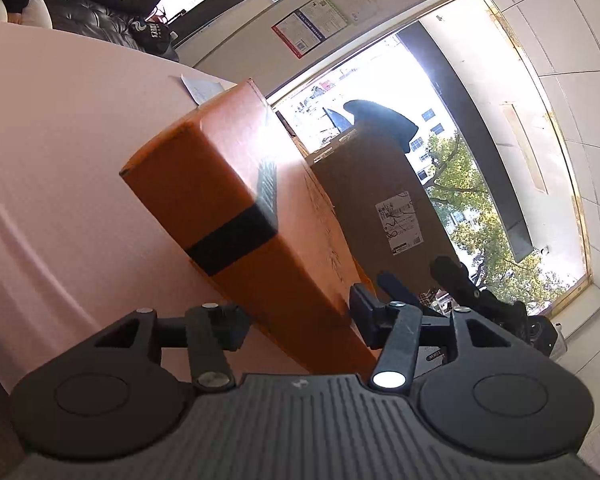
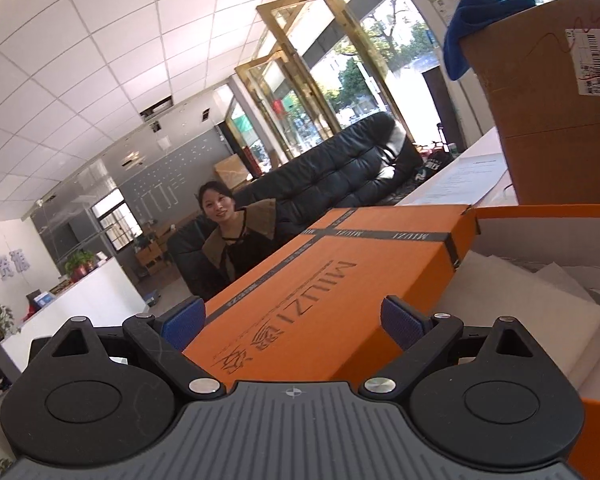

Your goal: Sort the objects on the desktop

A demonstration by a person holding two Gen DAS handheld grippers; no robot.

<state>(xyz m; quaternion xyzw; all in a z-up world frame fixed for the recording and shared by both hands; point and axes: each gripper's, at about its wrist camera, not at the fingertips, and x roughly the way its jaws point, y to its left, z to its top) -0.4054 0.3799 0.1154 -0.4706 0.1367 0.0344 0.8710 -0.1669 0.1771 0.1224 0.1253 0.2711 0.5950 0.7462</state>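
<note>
Orange lid [image 2: 312, 300] fills the near ground of both views, a long box top with black ribbon-like bands and printed lettering. In the right wrist view the right gripper [image 2: 296, 320] has its blue-padded fingers [image 2: 400, 322] spread to either side of the lid's near end; the pads sit at the lid's edges, though whether they press on it I cannot tell. Just right of the lid lies the open orange box [image 2: 540, 216], white foam padding [image 2: 520, 312] inside it.

In the left wrist view the left gripper [image 1: 300, 328] is clamped on the lid's [image 1: 236, 184] near end, one finger [image 1: 364, 308] against each side, and the lid is tilted up above the pink table [image 1: 60, 140]. The other gripper's dark frame shows to the right of it.

Behind the lid stands a tall cardboard carton [image 1: 372, 192] with a white shipping label, a blue cloth [image 2: 476, 20] draped over its top edge. A white paper [image 1: 200, 88] lies on the table farther back. Beyond the table are a black leather sofa [image 2: 340, 172], a seated person [image 2: 236, 240] in a dark jacket with a brown collar, and bright windows with trees outside.
</note>
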